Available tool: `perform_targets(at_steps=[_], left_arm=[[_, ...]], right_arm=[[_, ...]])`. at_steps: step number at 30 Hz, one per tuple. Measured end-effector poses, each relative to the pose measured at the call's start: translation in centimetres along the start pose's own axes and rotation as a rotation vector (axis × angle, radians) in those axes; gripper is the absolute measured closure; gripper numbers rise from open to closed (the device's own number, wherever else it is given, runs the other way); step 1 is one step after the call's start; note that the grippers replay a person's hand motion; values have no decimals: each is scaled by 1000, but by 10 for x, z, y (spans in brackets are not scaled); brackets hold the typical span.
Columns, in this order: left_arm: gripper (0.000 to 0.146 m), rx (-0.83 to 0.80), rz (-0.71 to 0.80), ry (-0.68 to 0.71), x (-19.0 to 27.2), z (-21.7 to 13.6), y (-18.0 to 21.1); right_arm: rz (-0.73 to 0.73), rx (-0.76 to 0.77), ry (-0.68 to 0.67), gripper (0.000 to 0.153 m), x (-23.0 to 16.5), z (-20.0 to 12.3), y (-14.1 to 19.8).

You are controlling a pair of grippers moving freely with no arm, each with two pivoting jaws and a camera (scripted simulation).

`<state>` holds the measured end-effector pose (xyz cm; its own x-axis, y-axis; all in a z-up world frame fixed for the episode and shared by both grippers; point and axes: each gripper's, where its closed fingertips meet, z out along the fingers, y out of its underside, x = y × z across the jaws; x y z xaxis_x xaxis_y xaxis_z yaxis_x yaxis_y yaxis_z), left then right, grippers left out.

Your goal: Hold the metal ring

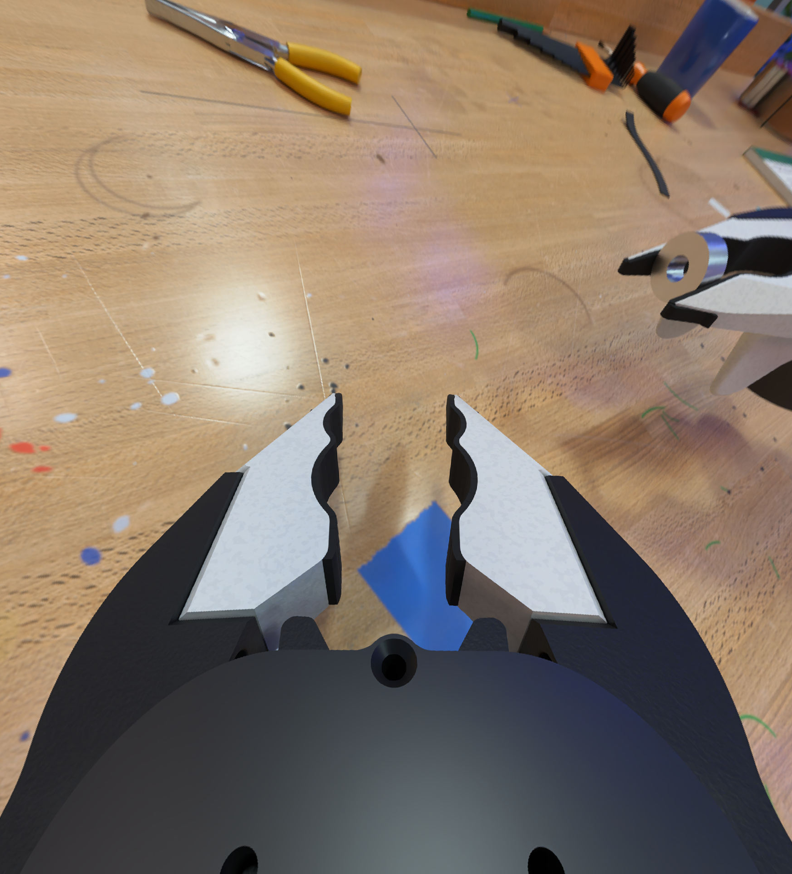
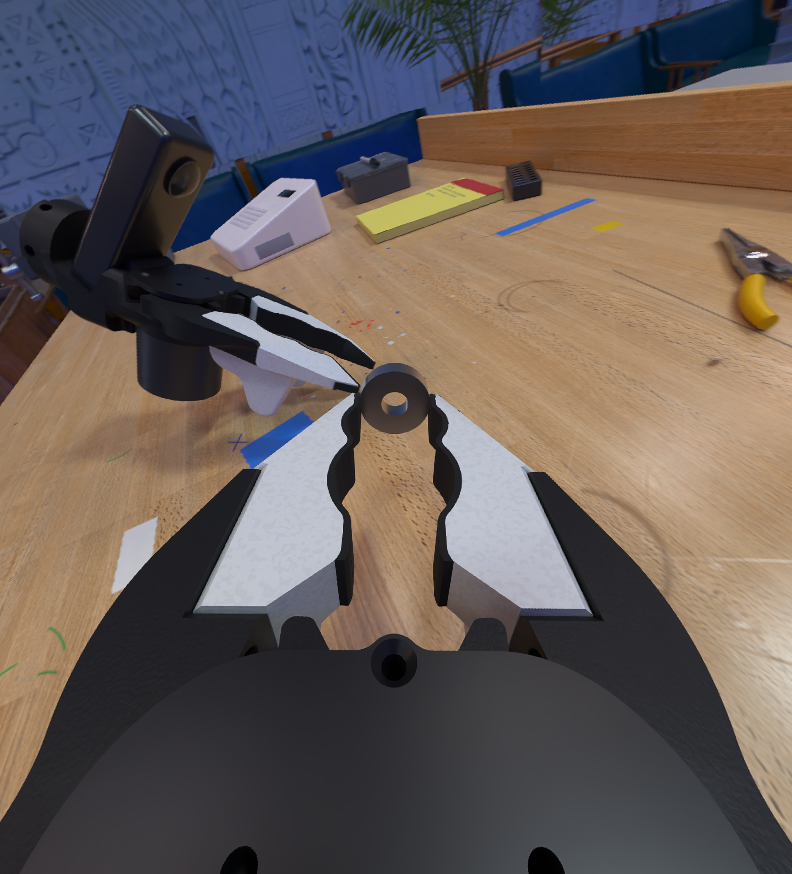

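The metal ring is a thick grey washer with a round hole. My right gripper is shut on it at the fingertips and holds it upright above the wooden table. In the left wrist view the ring shows at the right edge, clamped in the right gripper. My left gripper is open and empty, low over the table, with blue tape under it. In the right wrist view the left gripper points at the ring, its tips just left of it.
Yellow-handled pliers lie at the far side, also in the right wrist view. An orange and black tool, a blue cylinder, a yellow pad, a white box and a dark box stand near the table edges.
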<state>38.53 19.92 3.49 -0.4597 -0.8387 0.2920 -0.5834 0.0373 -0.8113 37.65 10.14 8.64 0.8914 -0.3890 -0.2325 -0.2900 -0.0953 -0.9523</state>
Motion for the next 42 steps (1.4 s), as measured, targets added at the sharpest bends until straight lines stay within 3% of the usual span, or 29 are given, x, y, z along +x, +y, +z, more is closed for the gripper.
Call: perform_targets(at_steps=[6, 18, 26, 42], left_arm=[[103, -53, 27, -6, 4, 5, 10], [91, -135, -56, 88, 23, 37, 4], [83, -75, -138, 86, 11, 52, -19], [76, -37, -111, 119, 15, 63, -34]], right_arm=[[-16, -2, -48, 125, -13, 4, 1], [26, 17, 50, 125, 3, -25, 4], [41, 26, 118, 125, 13, -44, 7], [1, 8, 175, 125, 17, -54, 14]])
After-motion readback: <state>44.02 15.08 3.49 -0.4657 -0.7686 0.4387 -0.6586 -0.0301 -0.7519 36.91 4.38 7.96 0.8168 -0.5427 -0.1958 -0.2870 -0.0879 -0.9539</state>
